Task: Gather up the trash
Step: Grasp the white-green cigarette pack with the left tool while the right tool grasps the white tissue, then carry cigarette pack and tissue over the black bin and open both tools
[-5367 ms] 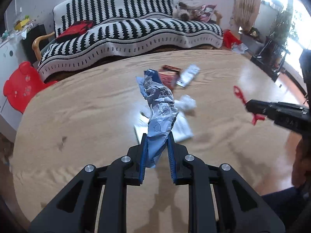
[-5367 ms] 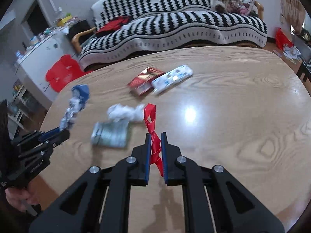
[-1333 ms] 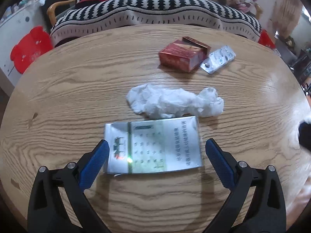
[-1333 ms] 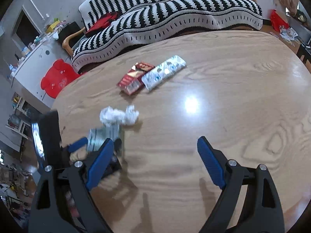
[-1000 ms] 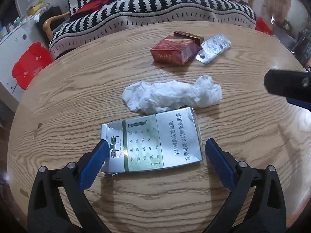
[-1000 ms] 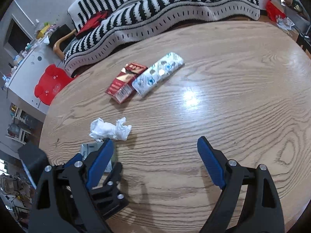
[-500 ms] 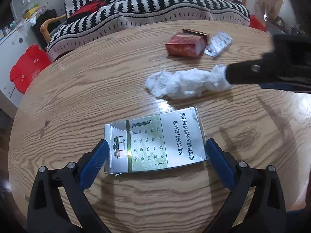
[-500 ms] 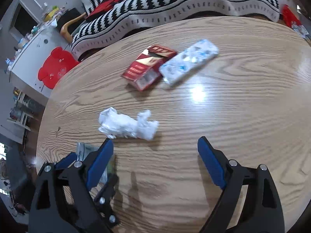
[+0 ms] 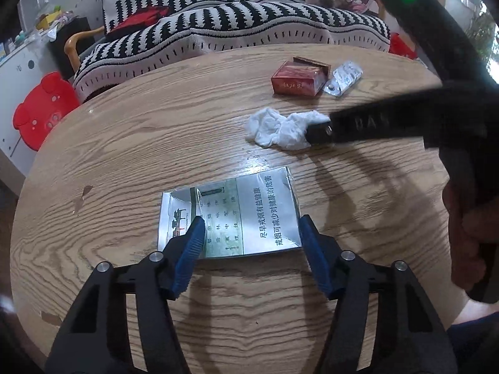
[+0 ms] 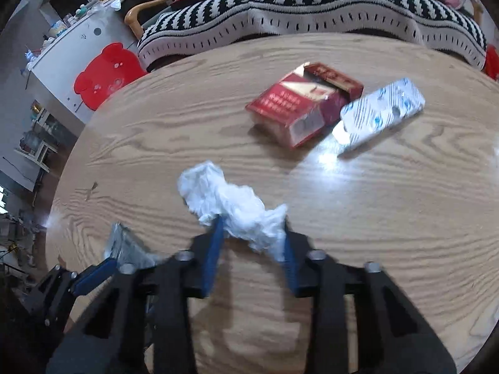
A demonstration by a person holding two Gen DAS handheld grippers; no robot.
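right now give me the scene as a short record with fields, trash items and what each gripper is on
surface: wooden table
left gripper: jaws closing around the flattened silver cigarette pack
right gripper: jaws closing around the crumpled white tissue
not yet picked: red cigarette box, lid open; pill blister pack beside it
background: black-and-white striped sofa

A rounded wooden table [image 9: 131, 143] with bold grain is carrying four pieces of litter: a flattened silver cigarette pack [image 9: 230, 215], a crumpled white tissue [image 10: 234, 205], an open red cigarette box [image 10: 299, 106] and a blister pack [image 10: 380, 112] lying just beside it.
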